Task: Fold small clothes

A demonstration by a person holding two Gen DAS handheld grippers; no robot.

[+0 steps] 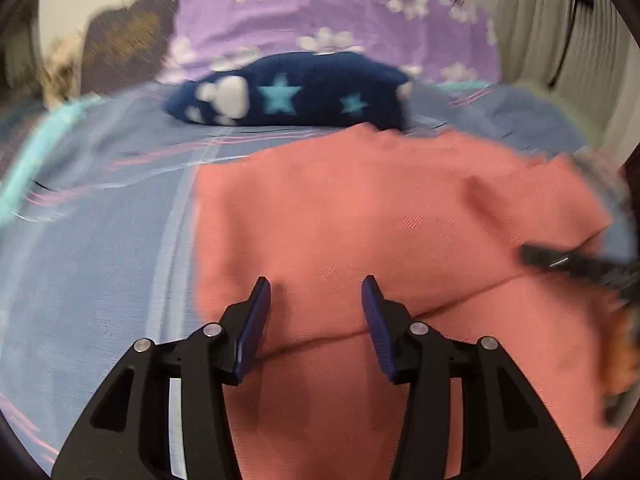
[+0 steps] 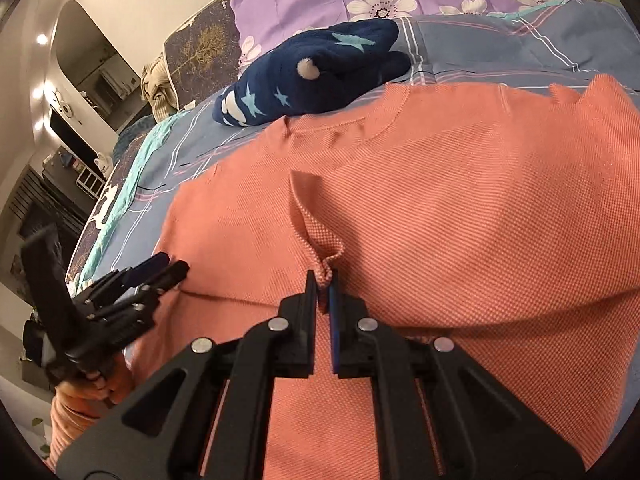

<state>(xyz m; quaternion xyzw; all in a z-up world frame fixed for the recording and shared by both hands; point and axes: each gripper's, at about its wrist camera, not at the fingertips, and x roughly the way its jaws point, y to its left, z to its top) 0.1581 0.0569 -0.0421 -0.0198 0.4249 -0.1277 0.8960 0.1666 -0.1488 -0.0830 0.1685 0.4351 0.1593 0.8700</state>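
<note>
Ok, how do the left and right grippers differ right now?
The left gripper is open with nothing between its fingers; the right gripper is shut on a pinch of the shirt. The left hovers over flat fabric near the shirt's left edge; the right has raised a small ridge of cloth further in. Both are over the same salmon shirt on the bed.

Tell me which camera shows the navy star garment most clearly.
The right wrist view: the navy star garment is sharp, lying beyond the orange shirt. The left wrist view shows it motion-blurred.
</note>
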